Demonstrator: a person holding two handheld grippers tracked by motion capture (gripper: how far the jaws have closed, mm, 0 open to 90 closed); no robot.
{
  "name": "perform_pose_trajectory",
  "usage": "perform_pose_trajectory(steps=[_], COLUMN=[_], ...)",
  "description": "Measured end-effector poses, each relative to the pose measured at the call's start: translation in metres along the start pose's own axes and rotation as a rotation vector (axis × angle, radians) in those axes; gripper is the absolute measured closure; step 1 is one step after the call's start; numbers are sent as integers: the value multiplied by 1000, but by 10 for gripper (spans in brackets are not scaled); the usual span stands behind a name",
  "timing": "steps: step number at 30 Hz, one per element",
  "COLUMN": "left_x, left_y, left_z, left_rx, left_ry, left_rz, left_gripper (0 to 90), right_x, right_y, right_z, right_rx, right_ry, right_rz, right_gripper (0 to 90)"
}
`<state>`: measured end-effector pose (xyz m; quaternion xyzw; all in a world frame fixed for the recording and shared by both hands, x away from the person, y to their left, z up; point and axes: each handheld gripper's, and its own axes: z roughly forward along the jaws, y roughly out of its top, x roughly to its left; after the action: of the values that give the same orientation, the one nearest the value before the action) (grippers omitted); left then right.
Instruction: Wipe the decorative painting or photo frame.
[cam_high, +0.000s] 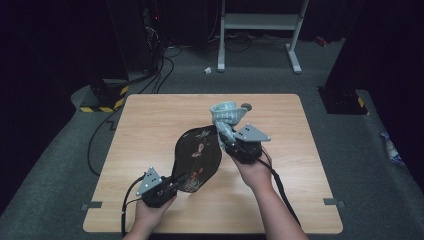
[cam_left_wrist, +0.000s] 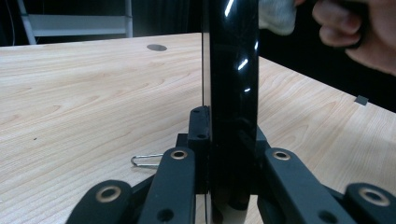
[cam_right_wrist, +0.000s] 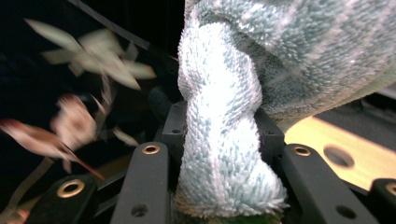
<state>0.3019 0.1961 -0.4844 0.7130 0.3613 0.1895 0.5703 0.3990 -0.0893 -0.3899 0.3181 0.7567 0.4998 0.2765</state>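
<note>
The left gripper (cam_high: 172, 185) clamps the near rim of the glossy black flower-painted oval tray (cam_high: 197, 155), stiff, slick, best pinched by its edge, while the right gripper (cam_high: 227, 142) squeezes a soft, light pale-blue terry cloth (cam_high: 227, 114) bunched above its jaws, over the tray's far end.

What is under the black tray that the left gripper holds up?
Bare wooden table and a small wire clip lie below the black tray. The tabletop directly behind it is hidden.
</note>
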Motion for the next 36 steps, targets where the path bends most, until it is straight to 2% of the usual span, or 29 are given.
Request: perform_pose_trajectory(steps=[1,3,5,6,7,8,9,10,11,14,15,16,18,19,24,29,32,33,34,35,36], left_x=[0,0,-1,-1,-1,-1,-1,-1,-1,-1,-1,-1,-2,-2,-2,-2,-2,-2,-2,-2,-2], left_y=[0,0,0,0,0,0,0,0,0,0,1,1,1,1,1,1,0,0,0,0,0], left_z=[0,0,0,0,0,0,0,0,0,0,0,0,0,0,0,0,0,0,0,0,0], left_rx=[0,1,0,0,1,1,1,1,2,2,4,4,4,6,7,8,6,6,6,5,5], left_ry=[0,1,3,3,4,4,5,5,7,8,9,9,13,15,14,14,13,12,12,12,12], left_rz=[0,1,1,1,2,2,3,3,4,3,4,4,12,17,20,24,25,26,26,26,26], left_gripper=[797,797,797,797,796,796,796,796,796,796,796,795,795,795,795,794,794,794,794,794,793], right_x=[5,8,19,19,28,28,38,38,48,55,62,62,69,76,95,101,97,89,89,80,80], right_y=[8,12,24,24,31,31,39,39,46,51,56,56,62,69,83,89,89,89,89,88,88], right_z=[-3,-5,-9,-9,-12,-12,-15,-15,-17,-19,-21,-21,-22,-22,-13,-4,3,6,6,9,9], right_rx=[-27,-38,-71,-71,-87,-87,-105,-105,-121,-134,-146,-146,-159,-165,-155,-139,-122,-117,-117,-120,-120], right_ry=[12,17,50,50,72,72,99,99,126,149,175,175,203,227,254,259,248,237,237,240,240], right_rz=[-9,-18,-42,-42,-65,-65,-83,-83,-95,-99,-99,-99,-98,-103,-140,-144,-128,-105,-105,-66,-66], right_gripper=[654,654,653,653,652,652,652,652,652,651,651,651,650,648,647,648,647,647,647,647,647])
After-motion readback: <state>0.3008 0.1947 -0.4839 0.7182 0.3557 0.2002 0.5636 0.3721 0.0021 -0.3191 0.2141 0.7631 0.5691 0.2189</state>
